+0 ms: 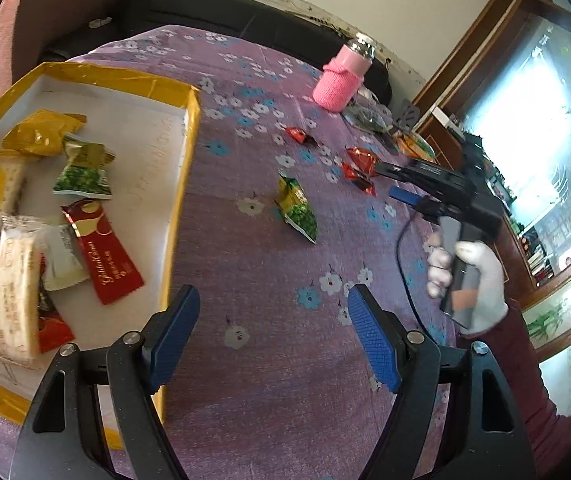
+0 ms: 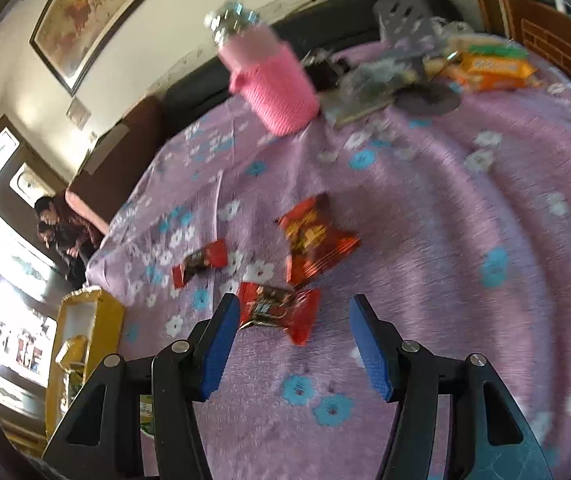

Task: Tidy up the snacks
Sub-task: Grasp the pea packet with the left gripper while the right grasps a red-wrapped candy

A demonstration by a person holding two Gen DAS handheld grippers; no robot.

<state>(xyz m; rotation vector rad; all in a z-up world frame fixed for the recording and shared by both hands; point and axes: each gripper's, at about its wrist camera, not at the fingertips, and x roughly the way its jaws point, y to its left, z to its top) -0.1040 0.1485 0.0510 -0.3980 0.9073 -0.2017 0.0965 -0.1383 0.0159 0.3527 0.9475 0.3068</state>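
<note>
A yellow-rimmed box [image 1: 125,76] on the left holds several wrapped snacks, among them a red packet [image 1: 105,256] and a green one [image 1: 83,172]. My left gripper [image 1: 273,304] hovers open over the purple cloth beside the box, with nothing between its fingers. A green packet [image 1: 297,208] lies loose on the cloth ahead. My right gripper [image 2: 293,308] is open; a red packet [image 2: 277,308] lies on the cloth by its left fingertip, not pinched. A larger red-orange packet [image 2: 313,240] and a small red one [image 2: 199,266] lie beyond. The left wrist view shows the right gripper [image 1: 387,182] beside red packets [image 1: 359,168].
A pink-sleeved bottle [image 2: 269,80] stands at the back of the flowered cloth [image 2: 465,260]. Orange packets [image 2: 489,66] and clutter sit at the far right. A white-gloved hand [image 1: 473,280] holds the right gripper. The box [image 2: 105,320] shows at the left edge. A dark sofa [image 1: 205,8] lies behind.
</note>
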